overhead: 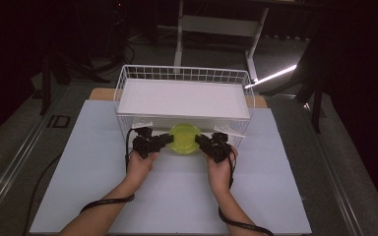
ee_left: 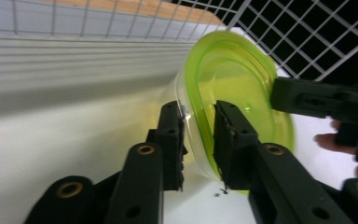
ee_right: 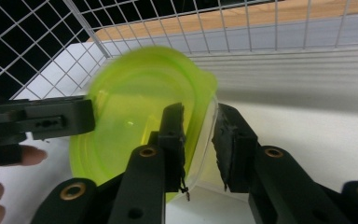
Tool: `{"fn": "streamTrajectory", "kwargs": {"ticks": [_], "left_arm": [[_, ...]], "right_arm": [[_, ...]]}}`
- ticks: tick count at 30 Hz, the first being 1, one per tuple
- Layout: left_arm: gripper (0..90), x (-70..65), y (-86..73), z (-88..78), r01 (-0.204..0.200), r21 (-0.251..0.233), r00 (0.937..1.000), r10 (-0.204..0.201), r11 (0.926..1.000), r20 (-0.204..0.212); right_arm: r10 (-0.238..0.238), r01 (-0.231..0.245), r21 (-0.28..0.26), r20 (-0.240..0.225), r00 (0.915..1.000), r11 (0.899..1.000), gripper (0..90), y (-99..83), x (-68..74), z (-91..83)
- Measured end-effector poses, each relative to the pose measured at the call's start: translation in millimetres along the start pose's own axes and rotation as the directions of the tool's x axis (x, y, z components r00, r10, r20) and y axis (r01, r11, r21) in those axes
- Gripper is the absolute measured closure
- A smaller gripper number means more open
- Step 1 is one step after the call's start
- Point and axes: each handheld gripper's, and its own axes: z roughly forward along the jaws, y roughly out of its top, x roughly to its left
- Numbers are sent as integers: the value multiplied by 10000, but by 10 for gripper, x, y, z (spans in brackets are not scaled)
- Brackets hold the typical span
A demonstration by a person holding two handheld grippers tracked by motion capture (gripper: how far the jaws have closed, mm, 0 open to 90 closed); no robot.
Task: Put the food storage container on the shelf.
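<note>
A clear container with a lime-green lid (overhead: 184, 137) sits at the front opening of the white wire basket (overhead: 184, 73), beneath the white board (overhead: 182, 98) that lies on top of it. My left gripper (overhead: 170, 139) is at the container's left side and my right gripper (overhead: 199, 140) at its right. In the left gripper view the jaws (ee_left: 198, 112) straddle the lid's rim (ee_left: 242, 70) with a little slack, open. The right gripper (ee_right: 198, 114) straddles the opposite rim of the container (ee_right: 135, 98) the same way, with a gap at one pad. Each gripper view also shows the other gripper's jaw across the lid.
The basket stands at the back of a pale sheet (overhead: 177, 196) that covers the table. A ribbed white panel (ee_left: 74, 60) runs low behind the container, with wire mesh (ee_right: 37, 42) close around it. Cables trail from both grippers toward the near edge.
</note>
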Motion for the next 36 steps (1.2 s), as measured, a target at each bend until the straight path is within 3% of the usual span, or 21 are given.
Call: {"fn": "streamTrajectory", "kwargs": {"ticks": [2, 4, 5, 7, 8, 10, 11, 13, 18, 20, 21, 25, 33, 36], "left_arm": [[684, -2, 19, 20, 190, -9, 9998, -190, 9998, -73], [680, 12, 40, 39, -44, -35, 9994, 43, 10000, -353], [676, 22, 51, 53, -230, -78, 9993, 228, 9997, -301], [672, 10, 59, 73, 82, -147, 9991, -88, 9999, -414], [657, 28, 68, 86, -231, -168, 9993, 226, 9996, -308], [627, 35, 74, 101, -315, -190, 9985, 306, 9993, -457], [601, 32, 70, 105, -169, -225, 9983, 156, 9996, -554], [563, 37, 72, 111, -435, -286, 9964, 413, 9986, -744], [554, 24, 85, 109, -326, -241, 9949, 302, 9992, -962], [551, 30, 84, 100, -250, -257, 9955, 226, 9994, -918], [532, 21, 74, 72, 194, -458, 9943, -240, 9988, -1040], [513, 35, 44, -7, 503, -628, 9946, -557, 9968, -871], [465, -43, -37, -196, 87, -505, 9956, -133, 9987, -926], [439, -103, -71, -283, -164, -483, 9965, 124, 9987, -824]], "right_arm": [[23, -23, -39, -2, 10000, 10000, 706, 11, -4, 18], [17, -16, -92, 106, 9999, 10000, 699, 20, -7, 39], [23, -21, -93, 180, 9998, 10000, 696, 25, -11, 50], [69, -66, -112, 281, 9996, 9999, 691, 33, -26, 73], [44, -40, -117, 344, 9994, 9999, 690, 34, -32, 83], [-71, 75, -98, 441, 9990, 9999, 681, 45, -47, 109], [-108, 111, -58, 488, 9987, 9999, 675, 52, -50, 120], [-317, 322, -81, 584, 9978, 9994, 676, 59, -43, 132], [-653, 657, -26, 788, 9947, 9978, 653, 77, -14, 136], [-495, 511, -215, 665, 9966, 9985, 631, 83, -15, 115], [-448, 465, -262, 625, 9970, 9986, 626, 88, -14, 100], [-395, 415, -414, 487, 9980, 9983, 626, 106, -15, 24], [-480, 486, -336, 170, 9987, 9983, 642, -1, 41, -141], [-831, 832, -212, 45, 9965, 9963, 689, -59, 114, -203]]}}
